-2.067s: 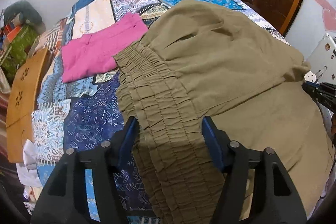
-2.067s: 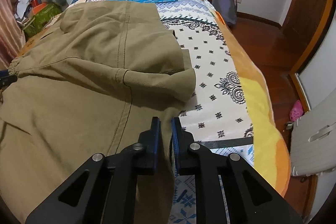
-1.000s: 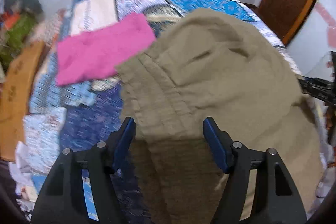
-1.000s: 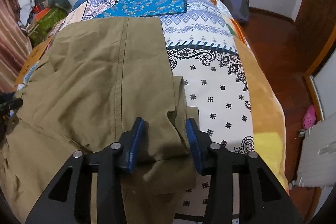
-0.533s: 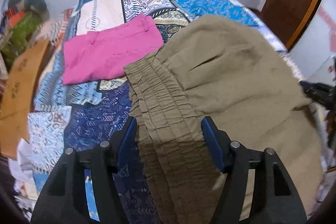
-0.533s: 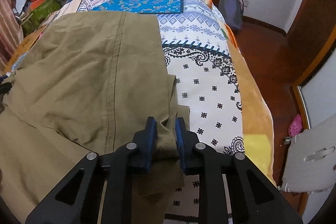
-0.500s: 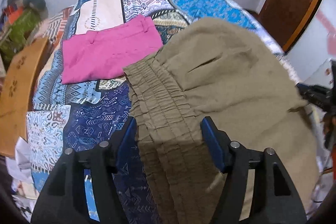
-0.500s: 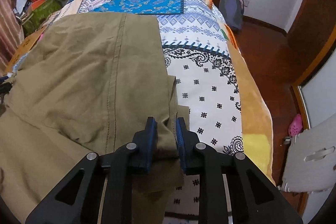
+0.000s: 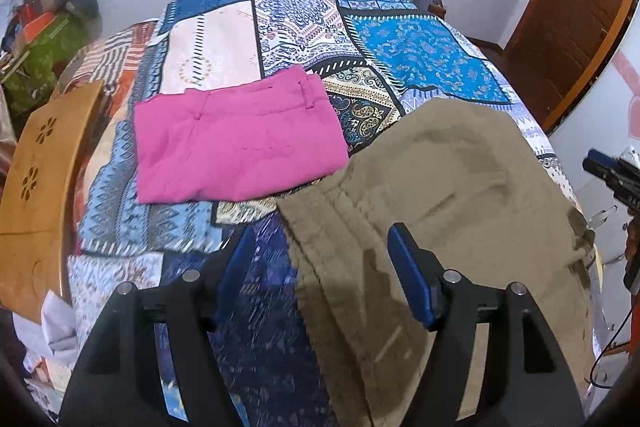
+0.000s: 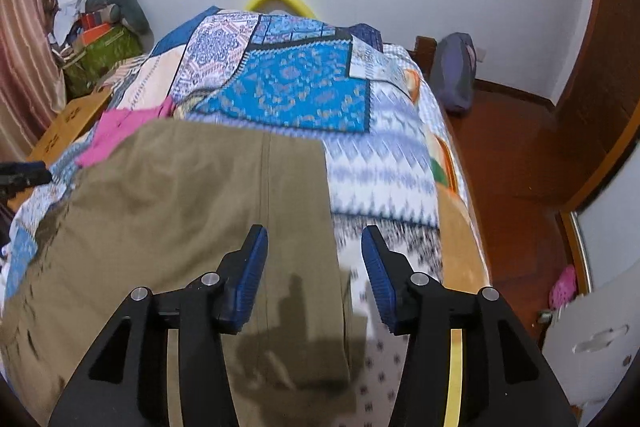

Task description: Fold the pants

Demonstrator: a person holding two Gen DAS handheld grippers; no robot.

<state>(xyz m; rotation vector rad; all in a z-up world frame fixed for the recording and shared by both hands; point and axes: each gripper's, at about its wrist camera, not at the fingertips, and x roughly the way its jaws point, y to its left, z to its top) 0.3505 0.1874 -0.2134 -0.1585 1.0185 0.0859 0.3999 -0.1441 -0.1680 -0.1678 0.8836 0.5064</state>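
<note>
The olive-khaki pants [image 9: 452,195] lie folded on the patterned bed quilt [image 9: 416,47]; their elastic waistband edge [image 9: 320,223] is at the left. My left gripper [image 9: 320,259] is open, raised above the waistband, holding nothing. In the right wrist view the pants [image 10: 192,211] lie flat with a seam running down the middle. My right gripper [image 10: 314,259] is open above the pants' right edge and holds nothing. The right gripper's tip also shows in the left wrist view [image 9: 612,167].
Folded pink pants [image 9: 236,143] lie on the quilt behind the khaki ones. A wooden board [image 9: 36,187] stands at the bed's left. A bag [image 10: 456,75] sits on the wooden floor at the right. Clutter [image 10: 100,39] is piled at the back left.
My right gripper has opened and let go of the pants' right edge. Both grippers have lifted and pulled back; the pants now lie flat in a smoother fold.
</note>
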